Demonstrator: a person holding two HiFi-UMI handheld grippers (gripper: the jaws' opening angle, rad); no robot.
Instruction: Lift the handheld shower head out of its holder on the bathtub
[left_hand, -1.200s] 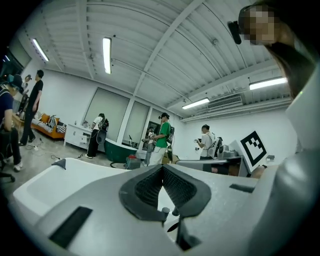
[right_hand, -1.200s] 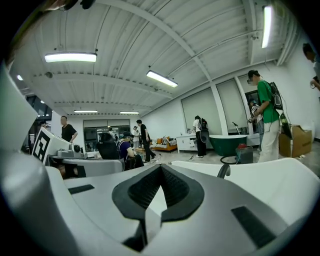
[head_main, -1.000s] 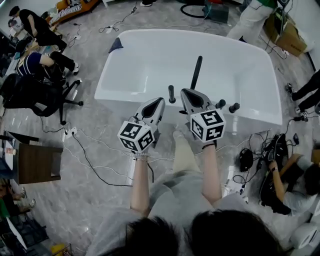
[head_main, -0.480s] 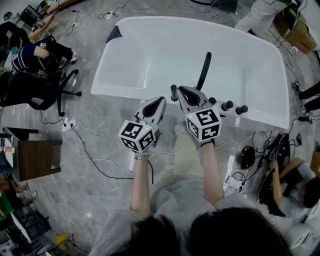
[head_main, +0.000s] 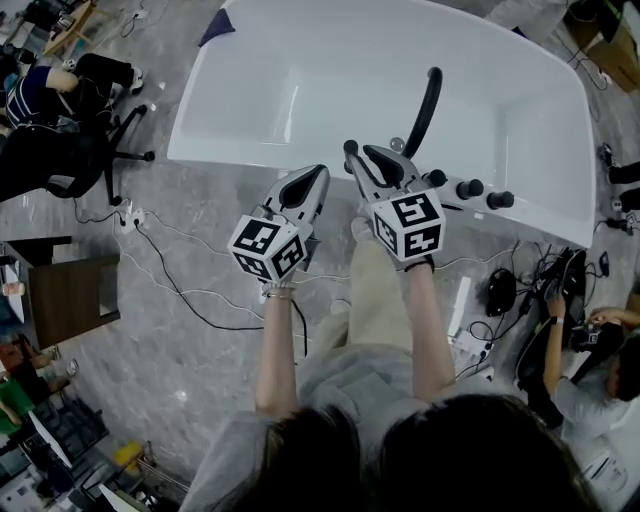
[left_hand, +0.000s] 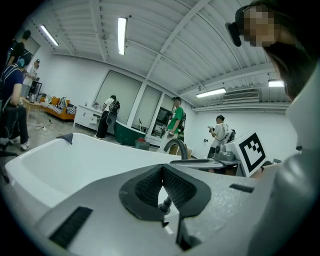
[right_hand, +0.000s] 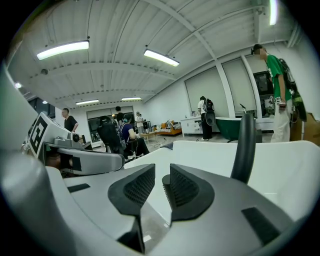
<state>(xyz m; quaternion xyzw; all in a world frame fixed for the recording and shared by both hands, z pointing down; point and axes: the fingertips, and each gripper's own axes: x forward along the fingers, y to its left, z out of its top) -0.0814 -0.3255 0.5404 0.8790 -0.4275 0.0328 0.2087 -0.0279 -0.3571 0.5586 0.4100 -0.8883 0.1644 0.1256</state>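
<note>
The handheld shower head (head_main: 349, 150) is a short black upright handle standing in its holder on the near rim of the white bathtub (head_main: 250, 160). My right gripper (head_main: 362, 160) reaches over that rim, its tips right beside the handle. Its jaws have just been opening and stand a little apart; in the right gripper view (right_hand: 161, 182) the handle's dark rounded top (right_hand: 165, 179) shows in the gap, and no pad presses on it. My left gripper (head_main: 316, 178) hovers left of the handle, and in its own view (left_hand: 161, 172) its pads meet at the tips with nothing held.
A black curved spout (head_main: 425, 108) rises from the rim behind the right gripper, with three black knobs (head_main: 468, 188) to its right. Cables (head_main: 190, 300) trail over the grey floor. An office chair (head_main: 70, 160) and a wooden table (head_main: 70, 300) stand left; people sit and stand around.
Both grippers have moved forward and down toward the tub rim. The right gripper's tips now stand at the black handle, and the tub fills more of the view.
</note>
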